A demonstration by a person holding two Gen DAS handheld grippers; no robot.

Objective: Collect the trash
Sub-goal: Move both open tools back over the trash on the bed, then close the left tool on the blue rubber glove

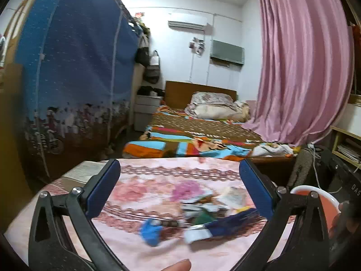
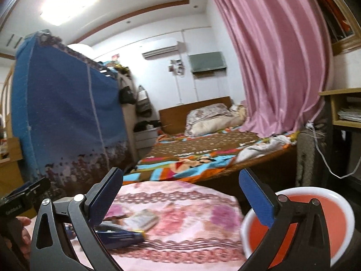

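broadly, the room holds a pink curtain (image 1: 300, 67) on the right, a blue fabric wardrobe (image 1: 76, 67) on the left and a bed (image 1: 203, 133) with a patterned cover between them at the far side. nearer, a table under a pink floral tablecloth (image 1: 158, 180) fills the lower part of both views. just beside the table's right edge stands a trash bin (image 2: 334, 214), white-rimmed with an orange inside.

the trash lies blurred on the cloth: a dark blue wrapper (image 1: 230, 223) with a white end, a crumpled blue scrap (image 1: 151, 231) just left of it, and a small heap of mixed papers and packets (image 1: 207, 207) behind them. from the right wrist view the dark blue wrapper (image 2: 121, 237) sits beside a flat printed packet (image 2: 144, 220).

left gripper (image 1: 179, 181) hovers over the table with its jaws spread wide, holding nothing, the trash below and between them. right gripper (image 2: 180, 194) also has its jaws wide apart and empty, the bin behind its right jaw.
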